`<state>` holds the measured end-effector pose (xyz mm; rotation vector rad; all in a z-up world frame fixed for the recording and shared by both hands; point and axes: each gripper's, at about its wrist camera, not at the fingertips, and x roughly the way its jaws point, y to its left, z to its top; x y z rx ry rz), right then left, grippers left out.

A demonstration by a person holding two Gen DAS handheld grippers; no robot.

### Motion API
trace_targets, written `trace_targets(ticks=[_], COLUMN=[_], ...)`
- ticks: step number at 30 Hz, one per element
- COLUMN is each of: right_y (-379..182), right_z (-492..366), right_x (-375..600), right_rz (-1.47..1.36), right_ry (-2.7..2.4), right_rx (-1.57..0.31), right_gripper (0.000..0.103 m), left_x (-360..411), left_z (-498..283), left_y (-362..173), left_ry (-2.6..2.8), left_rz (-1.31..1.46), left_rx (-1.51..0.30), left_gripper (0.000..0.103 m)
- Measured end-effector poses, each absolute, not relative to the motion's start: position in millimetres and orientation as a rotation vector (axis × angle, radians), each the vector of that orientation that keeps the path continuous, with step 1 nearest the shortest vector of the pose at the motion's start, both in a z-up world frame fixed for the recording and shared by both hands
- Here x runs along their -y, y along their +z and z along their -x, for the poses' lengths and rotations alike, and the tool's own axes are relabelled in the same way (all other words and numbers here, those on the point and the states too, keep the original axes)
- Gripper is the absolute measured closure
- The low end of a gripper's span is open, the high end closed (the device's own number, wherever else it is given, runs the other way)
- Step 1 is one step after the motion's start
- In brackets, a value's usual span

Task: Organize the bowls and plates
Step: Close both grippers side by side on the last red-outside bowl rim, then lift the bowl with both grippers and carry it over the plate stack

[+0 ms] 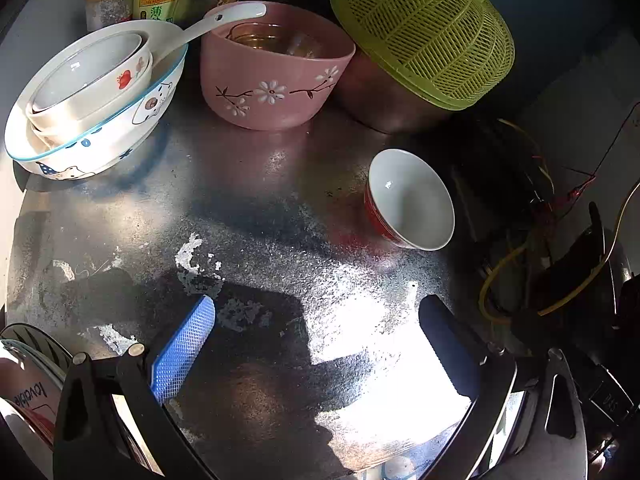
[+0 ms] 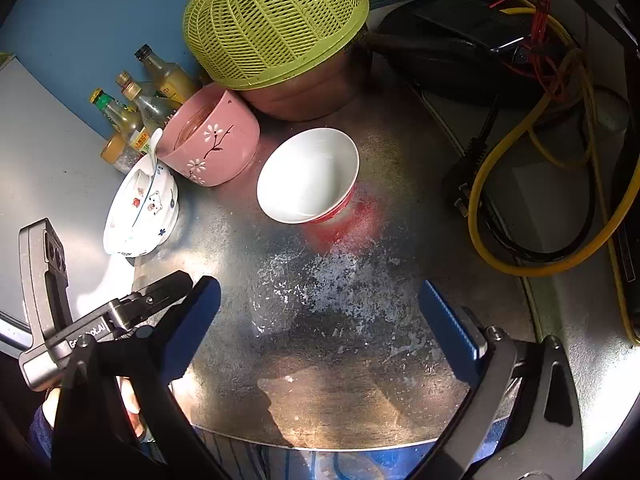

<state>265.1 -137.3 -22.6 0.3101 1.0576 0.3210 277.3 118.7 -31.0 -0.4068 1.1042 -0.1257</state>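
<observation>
A red bowl (image 1: 408,200) with a white inside stands alone on the metal tabletop (image 1: 260,208), seen nearer in the right wrist view as the red bowl (image 2: 308,176). Behind it is a pink flowered bowl (image 1: 276,68) (image 2: 212,140) with glassware inside. At the left, small white bowls are stacked in a cat-patterned bowl (image 1: 92,100) (image 2: 142,208), with a white spoon (image 1: 216,20) resting across. My left gripper (image 1: 316,344) is open over bare metal. My right gripper (image 2: 320,312) is open too, short of the red bowl, and holds nothing.
A green mesh cover (image 1: 424,28) (image 2: 276,20) sits on a metal pot behind the bowls. Sauce bottles (image 2: 132,112) line the blue wall. Yellow and black cables (image 2: 520,184) crowd the right side. Plates (image 1: 28,392) lie at the lower left edge.
</observation>
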Motion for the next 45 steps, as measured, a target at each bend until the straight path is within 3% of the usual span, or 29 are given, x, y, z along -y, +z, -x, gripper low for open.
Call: trace_targets(ticks=[3, 14, 16, 20, 21, 22, 24, 27, 32, 40, 42, 45], right_y=[-25.6, -39.3, -42.3, -47.5, -49.3, -51.3, -56.2, -64.0, -76.8, -97.1, -99.9, -99.7], right_z=[-273.6, -320.6, -329.8, -347.7, -352.7, -357.6, -367.1, -378.5, -387.8, -394.7, -394.7, -394.3], right_x=[140.9, 143.1, 141.9, 140.6, 140.5, 140.3, 138.9, 135.1, 126.9, 120.1, 118.8, 116.8], right_rz=[-0.323, -0.33, -0.331, -0.331, -0.337, -0.34, -0.339, -0.333, -0.304, -0.328, -0.334, -0.325], right_ry=[0.309, 0.282, 0.281, 0.281, 0.284, 0.286, 0.291, 0.293, 0.301, 0.301, 0.308, 0.303], right_rx=[-1.061, -1.052, -1.054, -1.053, -1.056, -1.059, -1.069, -1.086, -1.119, -1.169, -1.175, -1.171], right_gripper=[0.015, 0.02, 0.022, 0.027, 0.03, 0.032, 0.038, 0.047, 0.053, 0.083, 0.09, 0.09], left_x=[-114.3, -97.1, -92.6, -85.0, -83.3, -81.7, -76.7, -72.6, -63.3, -49.0, -46.1, -43.3], left_z=[-290.6, -344.0, -352.7, -367.9, -371.8, -376.4, -385.8, -395.1, -408.9, -419.9, -421.2, -422.4], left_y=[-32.9, -43.8, -46.8, -54.7, -56.9, -59.2, -65.0, -71.3, -82.5, -93.0, -93.0, -93.3], left_ry=[-0.141, -0.182, -0.184, -0.189, -0.189, -0.192, -0.197, -0.201, -0.208, -0.223, -0.23, -0.229], left_rz=[0.408, 0.432, 0.418, 0.414, 0.414, 0.412, 0.4, 0.404, 0.415, 0.405, 0.401, 0.399], left_rx=[-1.103, -1.091, -1.094, -1.094, -1.094, -1.098, -1.119, -1.12, -1.136, -1.15, -1.147, -1.147], left_gripper=[0.001, 0.006, 0.016, 0.021, 0.026, 0.04, 0.053, 0.054, 0.064, 0.095, 0.097, 0.097])
